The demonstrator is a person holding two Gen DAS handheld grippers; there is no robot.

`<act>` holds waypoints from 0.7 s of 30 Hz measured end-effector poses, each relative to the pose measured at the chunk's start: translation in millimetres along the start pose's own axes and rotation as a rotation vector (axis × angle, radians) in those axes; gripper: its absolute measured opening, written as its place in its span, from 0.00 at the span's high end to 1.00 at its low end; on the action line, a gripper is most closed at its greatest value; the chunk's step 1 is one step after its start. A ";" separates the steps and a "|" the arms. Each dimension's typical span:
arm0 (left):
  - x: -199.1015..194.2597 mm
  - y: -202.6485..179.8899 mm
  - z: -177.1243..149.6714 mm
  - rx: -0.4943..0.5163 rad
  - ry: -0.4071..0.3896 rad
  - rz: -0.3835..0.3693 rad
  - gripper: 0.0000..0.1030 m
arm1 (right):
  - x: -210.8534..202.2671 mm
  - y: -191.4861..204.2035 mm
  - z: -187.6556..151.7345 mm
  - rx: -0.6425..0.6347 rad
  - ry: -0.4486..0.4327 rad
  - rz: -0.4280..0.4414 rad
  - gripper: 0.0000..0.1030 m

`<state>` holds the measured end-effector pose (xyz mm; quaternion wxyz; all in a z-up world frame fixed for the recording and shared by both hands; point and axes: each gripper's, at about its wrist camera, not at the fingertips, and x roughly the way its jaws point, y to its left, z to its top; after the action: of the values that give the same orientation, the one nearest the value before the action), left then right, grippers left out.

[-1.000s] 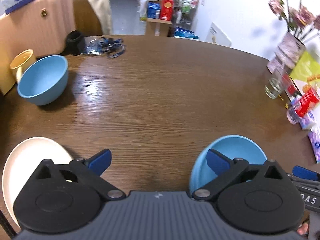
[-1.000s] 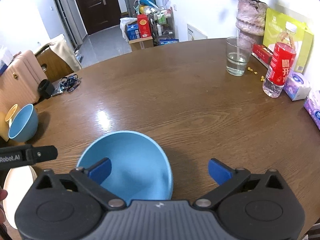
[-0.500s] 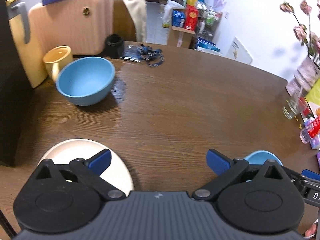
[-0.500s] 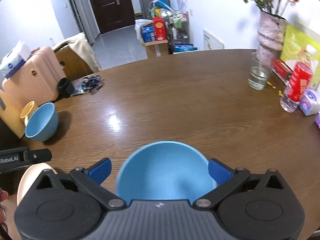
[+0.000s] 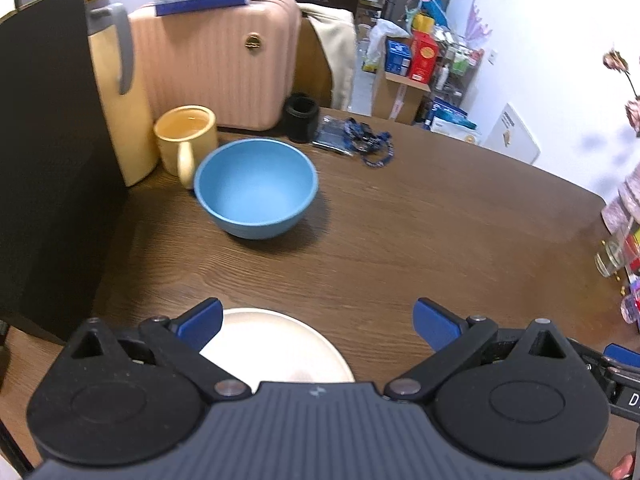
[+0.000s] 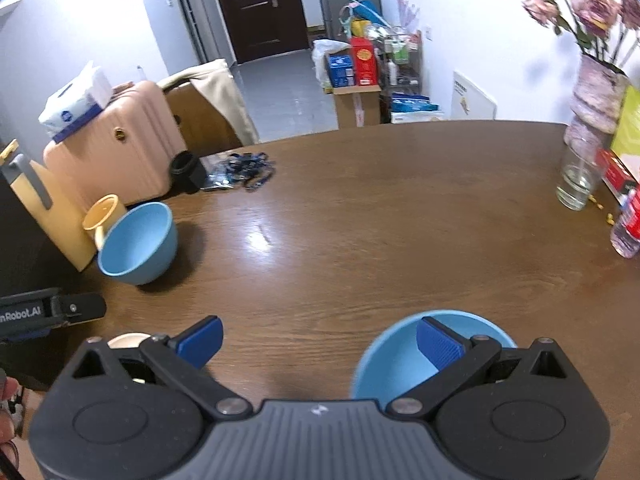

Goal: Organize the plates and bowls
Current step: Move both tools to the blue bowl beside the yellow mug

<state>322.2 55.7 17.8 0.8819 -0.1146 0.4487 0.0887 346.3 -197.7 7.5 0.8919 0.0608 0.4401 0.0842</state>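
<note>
A cream plate [image 5: 276, 346] lies on the brown table just under my open left gripper [image 5: 318, 322], whose fingers hold nothing. Further ahead stands a blue bowl [image 5: 256, 186], also seen at the left in the right wrist view [image 6: 138, 238]. A second blue bowl [image 6: 394, 354] sits at the near right, under the right finger of my open right gripper [image 6: 320, 340]. The cream plate's edge [image 6: 128, 339] peeks out behind that gripper's left finger. The left gripper's body [image 6: 48, 312] shows at the left edge.
A yellow mug [image 5: 186, 136], a yellow jug [image 5: 116, 92] and a black board [image 5: 52, 168] stand at the left; a pink suitcase [image 5: 216, 64] behind. A black cup [image 5: 302, 118] and lanyards [image 5: 360, 140] lie further back. A glass [image 6: 576, 178], a vase [image 6: 596, 96] and a bottle [image 6: 628, 228] stand right.
The left gripper has swung left, so the cream plate now lies between its fingers and the far bowl is centred. The right gripper has also shifted left, putting the near bowl under its right finger.
</note>
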 end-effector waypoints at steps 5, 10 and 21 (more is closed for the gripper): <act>-7.3 27.4 15.7 -0.022 -0.017 0.028 0.00 | 1.6 30.8 11.9 -0.025 -0.007 0.033 0.00; -13.6 56.4 31.1 -0.055 -0.026 0.056 0.00 | 8.6 65.0 27.0 -0.062 0.001 0.063 0.00; -5.9 98.4 62.5 -0.113 -0.017 0.080 0.00 | 29.1 127.8 55.6 -0.113 0.037 0.133 0.00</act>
<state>341.4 167.3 46.2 0.8736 -0.1453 0.4396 0.1500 395.6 -68.6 42.0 0.8780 0.0379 0.4463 0.1691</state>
